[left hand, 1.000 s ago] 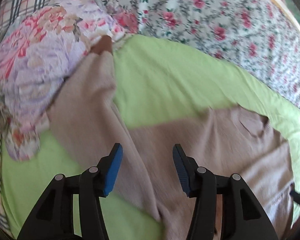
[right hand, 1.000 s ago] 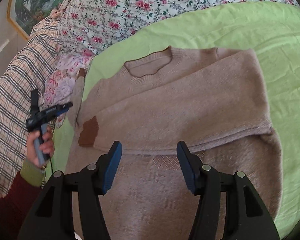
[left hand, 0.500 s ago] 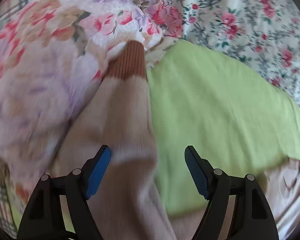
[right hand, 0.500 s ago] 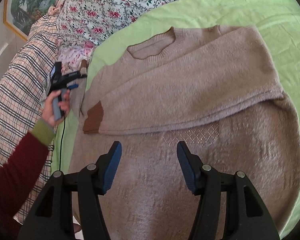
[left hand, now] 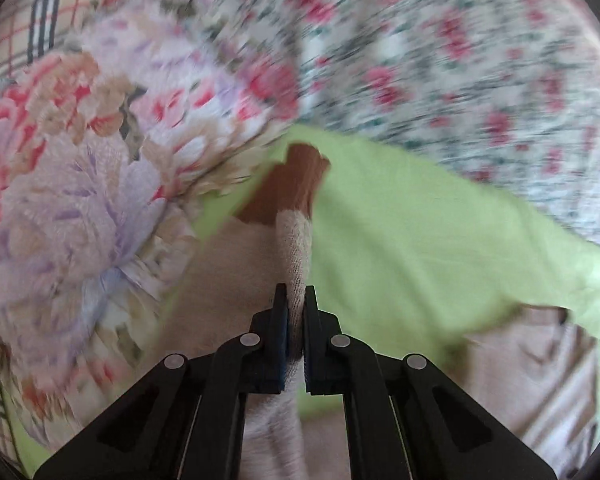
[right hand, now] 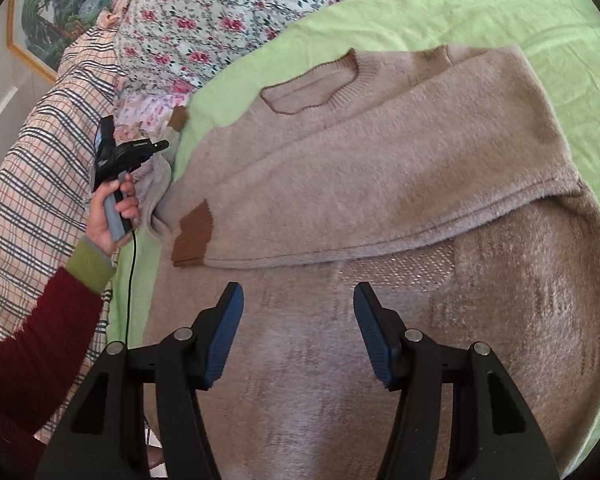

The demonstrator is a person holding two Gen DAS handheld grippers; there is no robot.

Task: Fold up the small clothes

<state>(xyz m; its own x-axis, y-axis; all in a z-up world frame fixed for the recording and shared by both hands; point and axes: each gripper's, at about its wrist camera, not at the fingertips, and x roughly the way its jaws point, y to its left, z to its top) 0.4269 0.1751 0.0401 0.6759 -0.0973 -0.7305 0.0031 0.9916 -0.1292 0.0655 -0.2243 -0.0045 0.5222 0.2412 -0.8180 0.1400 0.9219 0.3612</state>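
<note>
While one sleeve (right hand: 380, 168) already lies across the sweater (right hand: 380, 340), the left gripper (left hand: 295, 300) pinches the other sleeve (left hand: 296, 248), unfolded; the right gripper (right hand: 298, 320) gapes wide.

Green sheet (right hand: 440, 8), floral quilt (right hand: 204, 12), framed painting (right hand: 48, 12).

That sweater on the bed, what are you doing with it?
Folding it. The beige sweater lies flat on the green sheet, with one sleeve already folded across its front. The left tool is shut on the other sleeve, near its brown cuff. The right tool hovers open above the sweater's lower half.
</note>
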